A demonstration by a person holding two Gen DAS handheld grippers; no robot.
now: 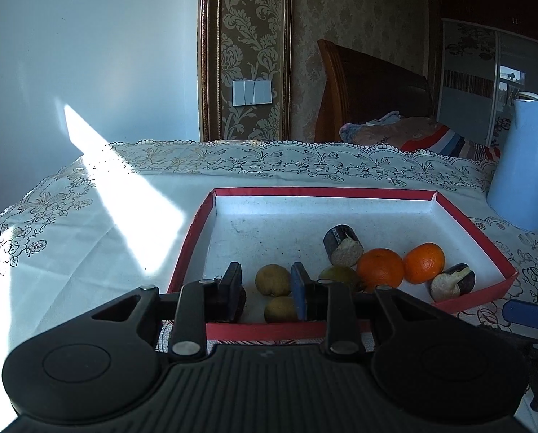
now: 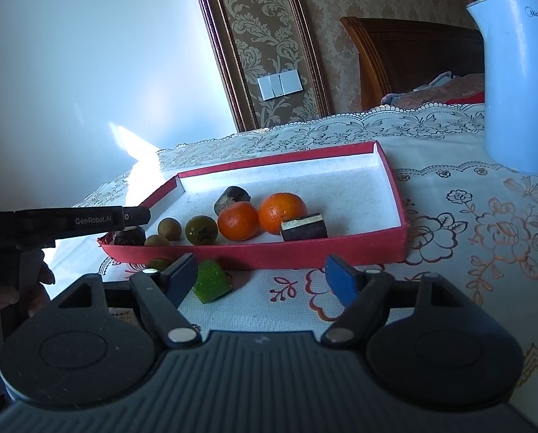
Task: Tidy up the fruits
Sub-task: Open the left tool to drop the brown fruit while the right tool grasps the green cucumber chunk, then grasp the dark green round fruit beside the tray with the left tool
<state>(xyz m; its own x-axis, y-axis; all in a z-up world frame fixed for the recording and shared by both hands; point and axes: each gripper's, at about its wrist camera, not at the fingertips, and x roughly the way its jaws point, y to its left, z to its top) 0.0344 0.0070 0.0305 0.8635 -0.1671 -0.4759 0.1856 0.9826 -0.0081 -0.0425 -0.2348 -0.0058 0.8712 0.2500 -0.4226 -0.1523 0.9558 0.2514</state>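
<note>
The fingers (image 2: 184,278) of the right gripper (image 2: 261,281) stand wide apart with nothing clamped. The green fruit piece (image 2: 211,285) lies on the tabletop (image 2: 460,288) inside their gap, hard against the left one and just near of the red tray (image 2: 305,252). The fingers (image 1: 233,285) of the left gripper (image 1: 267,288) are drawn close, with only a narrow gap and nothing pinched that I can see. They hang over the tray's near left corner, above a dark fruit (image 2: 130,236).

The step in hand looks like picking up the green piece with the right gripper and setting it in the tray with the rest. To do it well, I would shift that gripper a little left, so that the piece sits midway between the pads rather than off to one side. Closing as it stands would likely push the piece sideways before it grips. The piece looks soft and wedge-shaped (probably slippery), so squeeze across its broader faces, and only lightly.

Lift it clear of the tray's near wall before carrying it far. Open floor shows behind the two oranges (image 2: 239,222); set it down there, not on the crowded near row.

One small round fruit (image 2: 159,263) also sits on the tabletop outside the tray, left of the green piece, close under the left gripper; leave it room.
</note>
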